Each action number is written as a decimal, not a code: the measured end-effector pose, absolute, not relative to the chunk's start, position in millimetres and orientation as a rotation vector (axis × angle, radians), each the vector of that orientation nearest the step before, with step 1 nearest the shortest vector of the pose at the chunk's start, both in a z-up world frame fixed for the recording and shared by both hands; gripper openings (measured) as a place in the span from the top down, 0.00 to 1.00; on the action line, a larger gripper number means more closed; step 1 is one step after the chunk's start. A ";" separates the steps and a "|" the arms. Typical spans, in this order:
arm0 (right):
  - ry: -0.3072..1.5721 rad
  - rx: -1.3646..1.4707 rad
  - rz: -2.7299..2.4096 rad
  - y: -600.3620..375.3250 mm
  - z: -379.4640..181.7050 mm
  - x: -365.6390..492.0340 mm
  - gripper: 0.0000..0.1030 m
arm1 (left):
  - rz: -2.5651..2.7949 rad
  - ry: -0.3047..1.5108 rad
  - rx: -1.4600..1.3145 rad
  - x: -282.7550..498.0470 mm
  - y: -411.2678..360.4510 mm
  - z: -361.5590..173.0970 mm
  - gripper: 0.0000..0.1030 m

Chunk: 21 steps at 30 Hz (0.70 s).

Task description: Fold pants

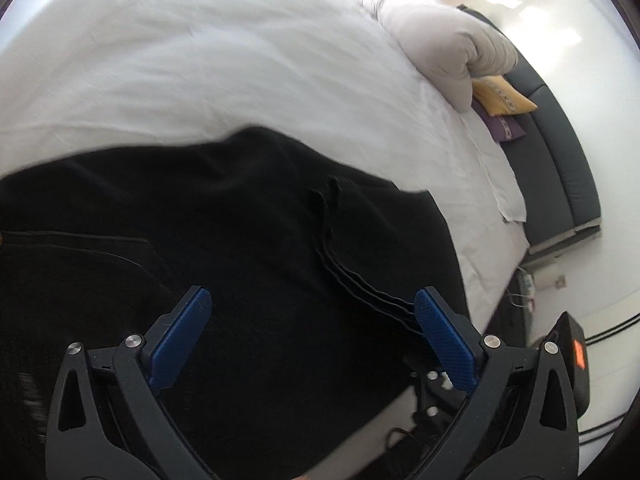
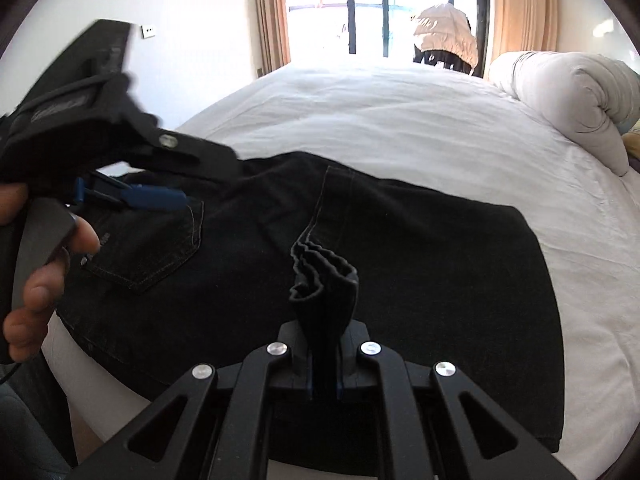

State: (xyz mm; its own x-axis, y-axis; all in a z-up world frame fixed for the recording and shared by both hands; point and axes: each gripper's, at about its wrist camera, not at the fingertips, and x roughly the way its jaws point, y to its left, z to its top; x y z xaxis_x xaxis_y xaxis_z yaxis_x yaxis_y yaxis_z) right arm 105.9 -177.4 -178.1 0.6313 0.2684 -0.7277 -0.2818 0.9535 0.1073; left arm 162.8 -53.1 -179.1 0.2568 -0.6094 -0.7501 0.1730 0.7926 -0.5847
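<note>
A white-sheeted bed [image 2: 400,120] fills both views, its near edge cut off by the gripper bodies. Ahead of the right gripper [image 2: 325,376] and to its right, a rolled grey-white duvet [image 2: 568,96] lies at the bed's edge, with part of its far end out of frame. In the left wrist view a dark padded headboard [image 1: 560,168] runs beyond the duvet, and a yellow cushion [image 1: 504,96] and a purple cushion [image 1: 506,130] are half tucked under the duvet; their printed marks are too blurred to read.

The black pants [image 2: 280,248] lie folded on the sheet directly ahead of both grippers, a back pocket [image 2: 152,244] showing up and to the left of the right gripper. In the left wrist view the cloth is nearly featureless black, and only a stack of layered edges can be made out near the right-hand finger.

The right gripper is clamped tight on a bunched fold of the pants that stands up crumpled just above its tips; the pads are mostly buried in cloth.

The left gripper [image 1: 312,312] is spread wide above the pants, with its blue pads [image 1: 180,340] apart and nothing pinched between them. Whether the tips brush the fabric cannot be told. In the right wrist view it is motion-blurred, and a hand [image 2: 36,276] grips its handle at the frame's left edge.
</note>
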 end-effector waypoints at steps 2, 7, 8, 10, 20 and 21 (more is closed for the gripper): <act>0.826 -0.007 0.311 -174.4 -176.8 104.7 0.92 | -0.577 1.249 -0.452 167.9 -63.9 -187.9 0.00; 0.804 -0.009 0.321 -168.9 -175.4 100.5 0.92 | -0.546 1.335 -0.489 184.4 -76.7 -211.8 0.02; 0.796 -0.011 0.326 -169.2 -173.9 98.6 0.92 | -0.551 1.330 -0.483 186.7 -79.7 -212.0 0.04; 0.791 -0.013 0.337 -168.5 -173.5 97.1 0.92 | -0.565 1.331 -0.477 192.3 -83.8 -215.0 0.26; 0.764 -0.042 0.387 -154.6 -161.8 86.4 0.91 | -0.553 1.297 -0.546 182.0 -56.7 -216.6 0.91; 0.765 -0.046 0.395 -151.7 -161.3 85.0 0.91 | -0.547 1.290 -0.543 179.9 -52.7 -215.1 0.91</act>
